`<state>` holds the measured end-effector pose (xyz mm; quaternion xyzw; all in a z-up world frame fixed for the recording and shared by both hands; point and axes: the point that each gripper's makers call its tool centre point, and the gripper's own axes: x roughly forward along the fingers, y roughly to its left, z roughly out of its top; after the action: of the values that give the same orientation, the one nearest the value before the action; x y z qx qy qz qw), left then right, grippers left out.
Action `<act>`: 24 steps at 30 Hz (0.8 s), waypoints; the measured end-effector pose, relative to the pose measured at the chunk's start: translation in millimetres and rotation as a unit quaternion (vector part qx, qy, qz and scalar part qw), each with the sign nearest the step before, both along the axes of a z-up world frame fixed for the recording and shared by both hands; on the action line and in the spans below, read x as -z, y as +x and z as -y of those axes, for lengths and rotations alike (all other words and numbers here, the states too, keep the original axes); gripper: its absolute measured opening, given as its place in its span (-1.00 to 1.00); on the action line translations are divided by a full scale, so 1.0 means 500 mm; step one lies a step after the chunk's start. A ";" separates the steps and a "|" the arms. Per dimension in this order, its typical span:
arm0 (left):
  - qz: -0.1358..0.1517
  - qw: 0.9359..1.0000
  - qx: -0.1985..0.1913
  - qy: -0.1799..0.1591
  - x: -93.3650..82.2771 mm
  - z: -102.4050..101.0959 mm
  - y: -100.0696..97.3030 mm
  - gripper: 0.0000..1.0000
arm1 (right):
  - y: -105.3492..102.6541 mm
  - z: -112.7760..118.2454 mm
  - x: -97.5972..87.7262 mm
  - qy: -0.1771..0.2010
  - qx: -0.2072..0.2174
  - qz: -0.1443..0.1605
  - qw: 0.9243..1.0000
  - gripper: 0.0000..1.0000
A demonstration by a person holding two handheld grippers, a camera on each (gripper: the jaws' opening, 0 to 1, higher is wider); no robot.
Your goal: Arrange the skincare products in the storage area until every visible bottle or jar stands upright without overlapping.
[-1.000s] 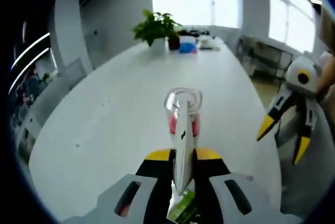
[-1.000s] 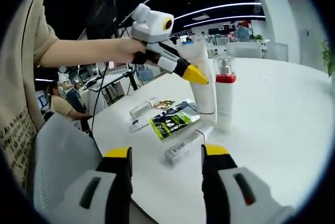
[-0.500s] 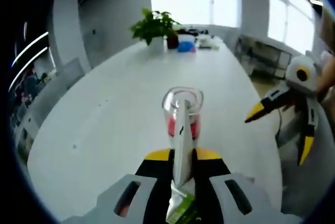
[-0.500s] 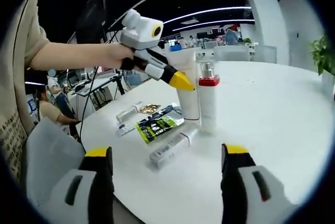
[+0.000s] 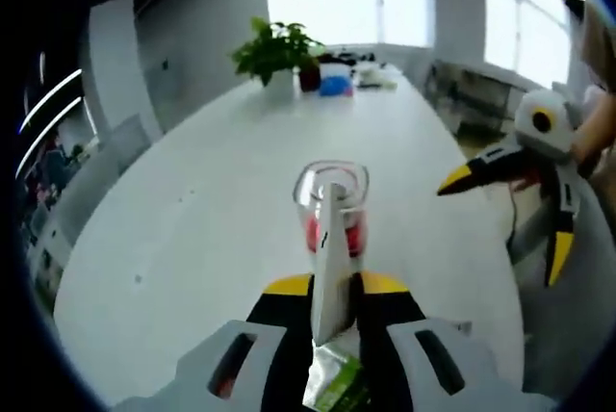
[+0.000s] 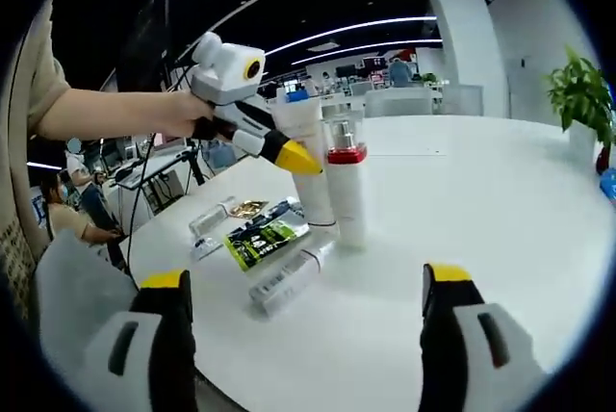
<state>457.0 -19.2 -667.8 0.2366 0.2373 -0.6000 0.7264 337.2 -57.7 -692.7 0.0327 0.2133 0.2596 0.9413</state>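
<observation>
Left tongs clamped on white tube; right tongs spread wide, empty.

The white tube (image 6: 306,157) is held standing on the white table (image 6: 500,200) by the left gripper (image 5: 329,287), jaws pinched on its flat crimped end. A red-banded bottle (image 6: 346,191) stands just beside it. The right gripper (image 6: 306,335) is kept apart, near a lying tube (image 6: 289,277) and a green packet (image 6: 256,239).

Left gripper view close behind tube (image 5: 328,263), right gripper view farther back, both sharing table (image 6: 500,191)
</observation>
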 end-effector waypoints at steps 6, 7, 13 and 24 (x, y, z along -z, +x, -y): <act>0.009 1.000 0.006 0.007 -0.004 0.000 -0.006 -0.74 | 0.000 -0.002 0.000 -0.001 -0.001 -0.001 1.000 0.99; 0.012 1.000 0.008 0.010 -0.006 0.000 -0.008 -0.74 | -0.001 -0.002 0.000 -0.001 -0.001 -0.001 1.000 0.99; 0.019 1.000 0.015 0.017 -0.004 -0.002 -0.005 -0.72 | -0.001 -0.004 -0.001 0.002 -0.002 -0.001 1.000 0.99; 0.023 0.999 0.022 0.042 0.002 -0.025 -0.010 -0.65 | -0.004 -0.010 0.001 -0.004 -0.011 -0.002 1.000 0.99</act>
<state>452.2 -6.8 -668.8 0.2857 0.2407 -0.5994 0.7079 335.3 -52.8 -693.4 0.0271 0.2162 0.2694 0.9381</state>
